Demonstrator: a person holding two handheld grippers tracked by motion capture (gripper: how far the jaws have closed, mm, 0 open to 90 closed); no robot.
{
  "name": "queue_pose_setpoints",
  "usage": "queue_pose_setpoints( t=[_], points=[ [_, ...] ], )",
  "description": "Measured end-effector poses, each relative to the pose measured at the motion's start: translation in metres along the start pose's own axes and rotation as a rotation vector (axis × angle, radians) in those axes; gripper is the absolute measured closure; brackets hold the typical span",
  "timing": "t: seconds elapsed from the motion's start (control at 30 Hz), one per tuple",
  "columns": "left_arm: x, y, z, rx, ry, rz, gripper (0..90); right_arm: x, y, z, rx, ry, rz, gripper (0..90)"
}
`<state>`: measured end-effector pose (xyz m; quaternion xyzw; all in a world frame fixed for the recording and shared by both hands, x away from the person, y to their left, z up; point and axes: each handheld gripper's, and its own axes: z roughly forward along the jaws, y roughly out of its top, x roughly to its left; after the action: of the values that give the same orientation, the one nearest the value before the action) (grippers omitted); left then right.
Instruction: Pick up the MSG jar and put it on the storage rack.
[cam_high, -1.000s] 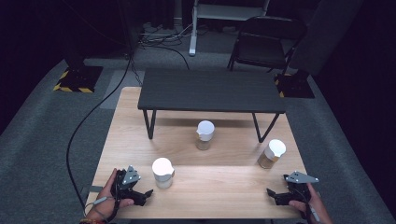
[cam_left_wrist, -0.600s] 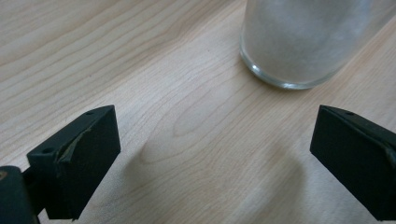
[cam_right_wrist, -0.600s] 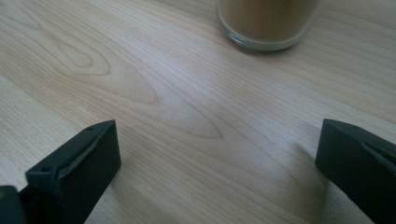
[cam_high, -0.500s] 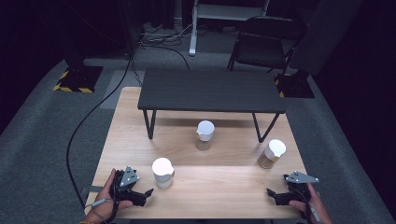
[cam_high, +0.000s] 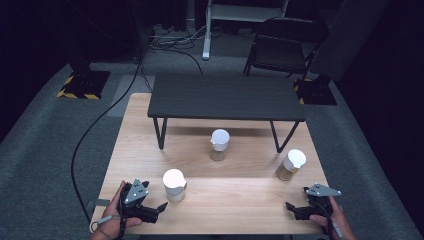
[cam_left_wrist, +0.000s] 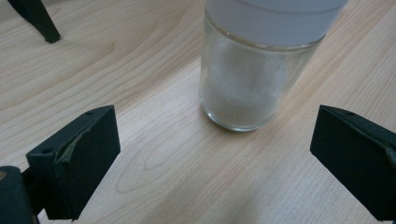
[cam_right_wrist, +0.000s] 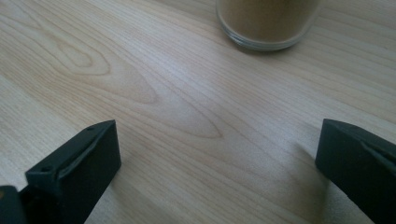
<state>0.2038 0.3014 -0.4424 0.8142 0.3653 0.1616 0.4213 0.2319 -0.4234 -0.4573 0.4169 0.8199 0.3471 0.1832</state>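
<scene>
My left tool (cam_high: 161, 206) released, just beside white-lidded jar (cam_high: 174, 184) at bench (cam_high: 240, 210) front-left | my right tool (cam_high: 289, 205) released, near brown jar (cam_high: 291, 164) | risk: crooked approach bumps jar, glass may tip.

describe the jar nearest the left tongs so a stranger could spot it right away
On the wooden table, look at the near left part, in front of the black bench. The jar stands just ahead of the open left tongs; unlike the two brown-filled jars, it holds whitish powder.
</scene>
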Motion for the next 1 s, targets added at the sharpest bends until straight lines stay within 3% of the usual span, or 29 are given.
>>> queue_pose_setpoints(
  t=[0.2, 0.27, 0.73, 1.0],
  points=[
    [-0.005, 0.003, 0.001, -0.005, 0.017, 0.008, 1.2, 0.0, 0.0, 0.0, 0.0, 0.0, 0.0, 0.0],
    [-0.008, 0.005, 0.002, -0.007, 0.038, -0.007, 1.2, 0.0, 0.0, 0.0, 0.0, -0.001, 0.0, 0.0],
    [-0.012, 0.011, 0.009, 0.004, 0.017, -0.003, 1.1, 0.001, -0.002, -0.002, -0.002, -0.001, -0.012, 0.2],
    [-0.015, 0.011, 0.01, -0.005, 0.017, -0.012, 1.1, 0.003, -0.002, -0.003, 0.001, -0.016, 0.013, 0.0]
  ],
)
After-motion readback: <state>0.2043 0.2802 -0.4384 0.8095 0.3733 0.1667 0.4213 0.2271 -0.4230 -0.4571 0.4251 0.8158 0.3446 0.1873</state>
